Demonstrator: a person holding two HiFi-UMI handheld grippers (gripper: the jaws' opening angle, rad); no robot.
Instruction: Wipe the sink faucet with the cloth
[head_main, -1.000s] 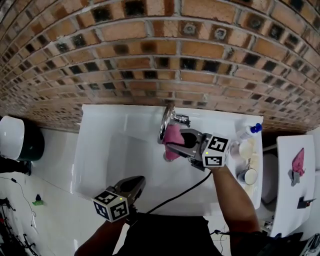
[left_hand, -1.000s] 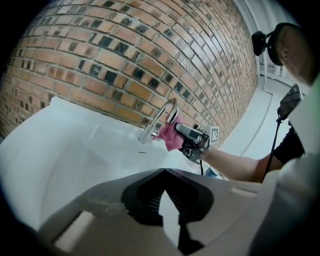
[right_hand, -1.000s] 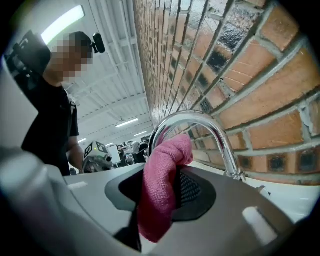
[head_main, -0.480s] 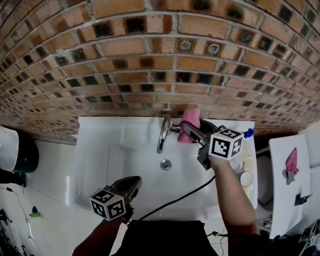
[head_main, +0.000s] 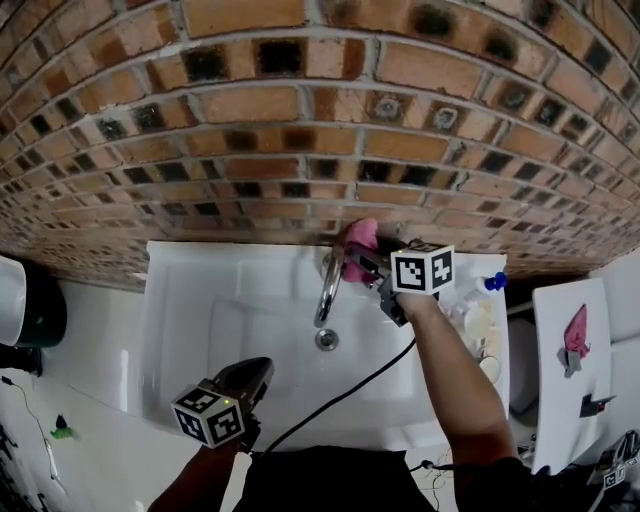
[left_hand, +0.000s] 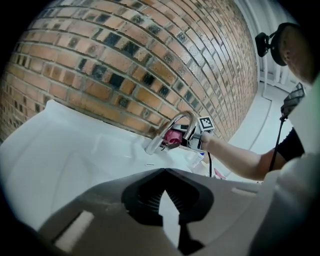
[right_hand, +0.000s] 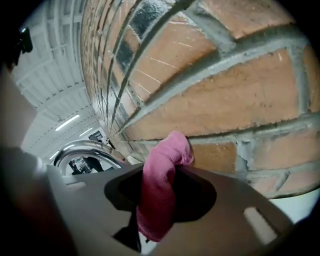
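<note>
Well, from the head view the right arm reaches straight out over the sink, wrist near the brick wall. The right gripper points left at the top of the faucet. It holds the pink cloth up against the back of the faucet's arch, close to the wall. The left gripper hangs low over the sink's front edge, well apart from the faucet, its nose aimed up toward the basin. A drain sits below the spout, and a bottle stands at the sink's right end. In the left gripper view the jaws are drawn together at the tips with nothing between them. Far beyond, the cloth shows tucked under the curved faucet. In the right gripper view the jaws are clamped on the cloth, which bunches upward and touches the brick. The faucet's shiny arch lies just to the left.
</note>
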